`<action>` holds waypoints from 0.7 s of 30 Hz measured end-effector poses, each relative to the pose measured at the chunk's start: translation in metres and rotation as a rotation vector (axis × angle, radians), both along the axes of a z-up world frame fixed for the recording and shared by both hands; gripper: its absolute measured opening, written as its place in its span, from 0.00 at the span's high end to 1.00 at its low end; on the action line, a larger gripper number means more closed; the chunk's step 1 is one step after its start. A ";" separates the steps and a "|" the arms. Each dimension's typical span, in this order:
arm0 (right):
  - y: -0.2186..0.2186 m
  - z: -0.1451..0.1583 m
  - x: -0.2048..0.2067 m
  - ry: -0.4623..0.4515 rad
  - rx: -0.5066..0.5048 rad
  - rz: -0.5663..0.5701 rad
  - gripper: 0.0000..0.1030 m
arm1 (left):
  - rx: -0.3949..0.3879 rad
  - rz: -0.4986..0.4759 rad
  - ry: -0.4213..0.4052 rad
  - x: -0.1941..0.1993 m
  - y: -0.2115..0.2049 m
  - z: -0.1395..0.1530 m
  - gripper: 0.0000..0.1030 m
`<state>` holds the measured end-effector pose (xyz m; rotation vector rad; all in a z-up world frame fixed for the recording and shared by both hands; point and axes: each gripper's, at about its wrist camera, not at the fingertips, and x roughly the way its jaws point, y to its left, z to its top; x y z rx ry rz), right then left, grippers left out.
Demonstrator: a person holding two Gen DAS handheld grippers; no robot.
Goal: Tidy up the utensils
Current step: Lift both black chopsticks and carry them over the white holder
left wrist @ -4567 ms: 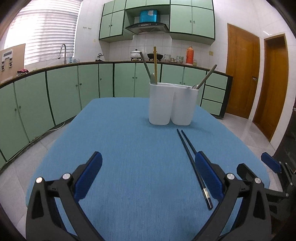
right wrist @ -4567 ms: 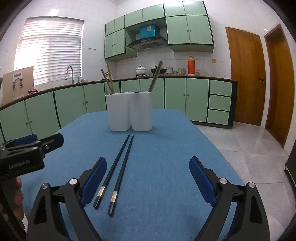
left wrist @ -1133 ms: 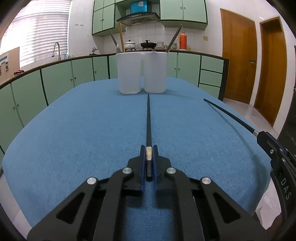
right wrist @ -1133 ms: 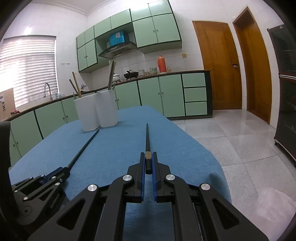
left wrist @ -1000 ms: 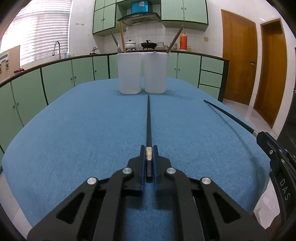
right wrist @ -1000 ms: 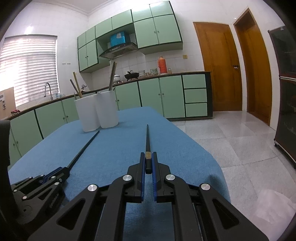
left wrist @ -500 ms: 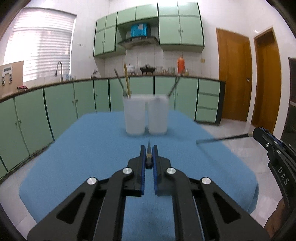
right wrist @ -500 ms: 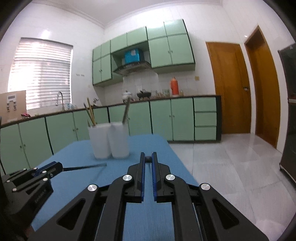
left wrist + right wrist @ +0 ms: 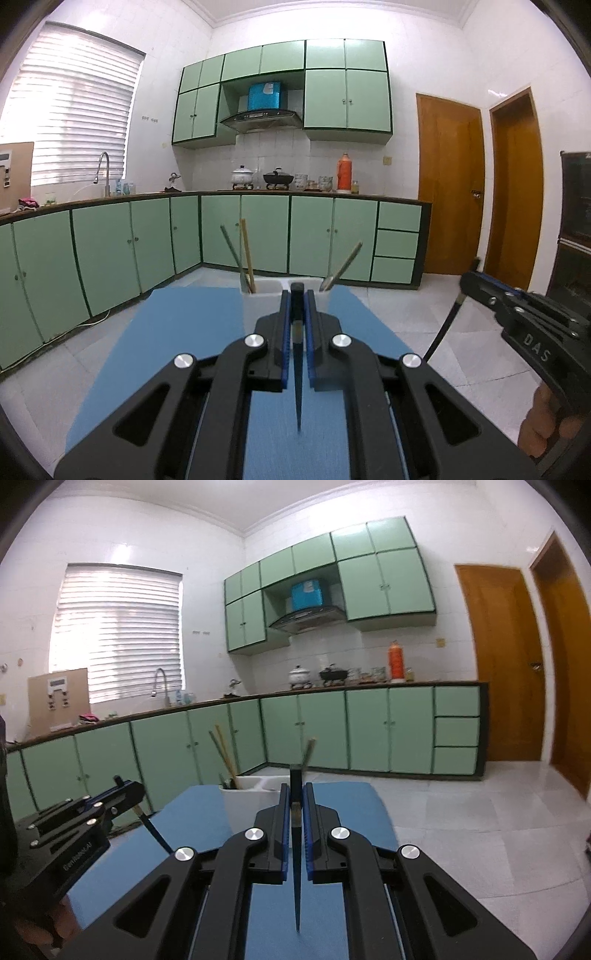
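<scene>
Between the blue pads of your left gripper (image 9: 296,325) hangs a black chopstick (image 9: 297,384), pinched near its blunt top so the thin tip points down toward the blue table (image 9: 177,339); the jaws are drawn narrow and clamped on it. Your right gripper (image 9: 294,805) holds the second chopstick (image 9: 296,871) the same way, jaws nearly together on the shaft, tip hanging free above the cloth. Both sticks are clear of the table, carried in the air. Just beyond them stands the white utensil holder (image 9: 251,786), a twin-compartment caddy, with wooden and metal handles (image 9: 243,251) leaning out of its left compartment and another handle (image 9: 341,266) leaning from the right. The step in hand looks like the carry: the pair is lifted but not yet placed. Next you would likely bring each tip over an open compartment and lower it in before letting the jaws part. Mind the handles already inside, which crowd the openings, and keep your two grippers apart so the sticks do not cross. Behind all this run green cabinets (image 9: 110,251) and a counter.
</scene>
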<state>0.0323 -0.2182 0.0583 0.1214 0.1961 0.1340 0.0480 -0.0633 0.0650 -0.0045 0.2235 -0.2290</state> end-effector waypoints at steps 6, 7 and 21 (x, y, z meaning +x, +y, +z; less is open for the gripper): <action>0.003 0.024 0.019 0.005 0.016 0.041 0.94 | -0.013 -0.026 -0.022 0.007 0.003 0.020 0.94; 0.005 0.029 0.021 0.000 0.013 0.048 0.94 | -0.013 -0.030 -0.029 0.009 0.003 0.024 0.94; 0.030 0.093 0.069 -0.086 -0.018 0.089 0.94 | -0.055 -0.050 -0.148 0.054 0.004 0.084 0.94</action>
